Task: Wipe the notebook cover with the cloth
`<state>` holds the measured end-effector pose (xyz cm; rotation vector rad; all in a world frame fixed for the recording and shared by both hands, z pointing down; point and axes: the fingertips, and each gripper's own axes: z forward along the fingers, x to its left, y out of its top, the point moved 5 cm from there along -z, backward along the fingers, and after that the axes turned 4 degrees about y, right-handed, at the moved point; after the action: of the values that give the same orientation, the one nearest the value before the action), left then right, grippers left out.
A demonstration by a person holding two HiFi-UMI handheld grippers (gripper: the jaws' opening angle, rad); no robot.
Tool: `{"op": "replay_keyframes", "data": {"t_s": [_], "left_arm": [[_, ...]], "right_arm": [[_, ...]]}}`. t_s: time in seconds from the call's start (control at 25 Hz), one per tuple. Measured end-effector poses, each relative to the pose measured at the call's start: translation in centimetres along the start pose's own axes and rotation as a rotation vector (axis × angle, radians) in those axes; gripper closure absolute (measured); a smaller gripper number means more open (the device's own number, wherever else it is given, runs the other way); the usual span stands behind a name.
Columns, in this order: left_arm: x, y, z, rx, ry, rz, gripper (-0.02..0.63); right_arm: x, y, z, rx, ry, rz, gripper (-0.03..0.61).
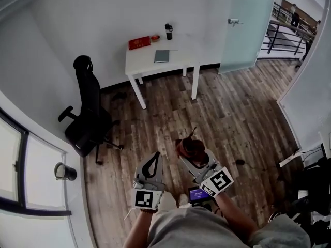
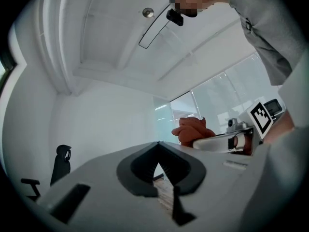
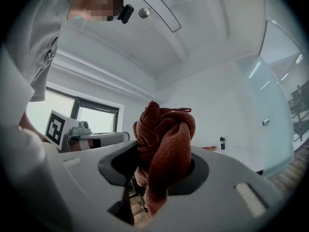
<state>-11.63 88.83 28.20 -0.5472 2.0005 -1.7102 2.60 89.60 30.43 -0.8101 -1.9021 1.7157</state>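
We find the right hand-held gripper (image 3: 159,170) clenched on the rust-red cloth (image 3: 166,129), which is bunched between its jaws. The left hand-held gripper (image 2: 158,154) is closed and empty. The notebook (image 1: 162,56) lies on the white worktop (image 1: 142,61), upper centre of the head view, well apart from both. We judge wiping not yet begun; the approach and the whole wipe remain.

The notebook (image 1: 162,56), grey-green and closed, lies flat on the white tabletop (image 1: 182,53). The cloth (image 3: 164,149), rust-red knit and bunched, is clamped in the right gripper (image 1: 194,159), well apart.
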Motion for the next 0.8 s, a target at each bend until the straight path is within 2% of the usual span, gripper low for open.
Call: {"op": "replay_keyframes", "data": {"t_s": [0.24,0.44,0.68,0.8], "left_arm": [[5.3,-3.3,8.5,0.031,-0.035,-0.059,0.618],[9.8,-5.8,17.3,-0.002,-0.101,-0.09,0.618],[17.7,-6.9,28.8,-0.03,-0.142,-0.101,0.618],[21.4,-7.9,33.0,-0.004,-0.163,-0.105,0.618]], "right_arm": [[-6.5,-0.8,6.3,0.048,-0.027,0.002,0.408],[-13.7,-2.3,11.8,0.088,-0.089,-0.009,0.408],[-22.8,-1.6,22.0,0.136,-0.1,0.006,0.408],[-26.5,-1.4,26.5,0.127,-0.119,0.019,0.407]]}}
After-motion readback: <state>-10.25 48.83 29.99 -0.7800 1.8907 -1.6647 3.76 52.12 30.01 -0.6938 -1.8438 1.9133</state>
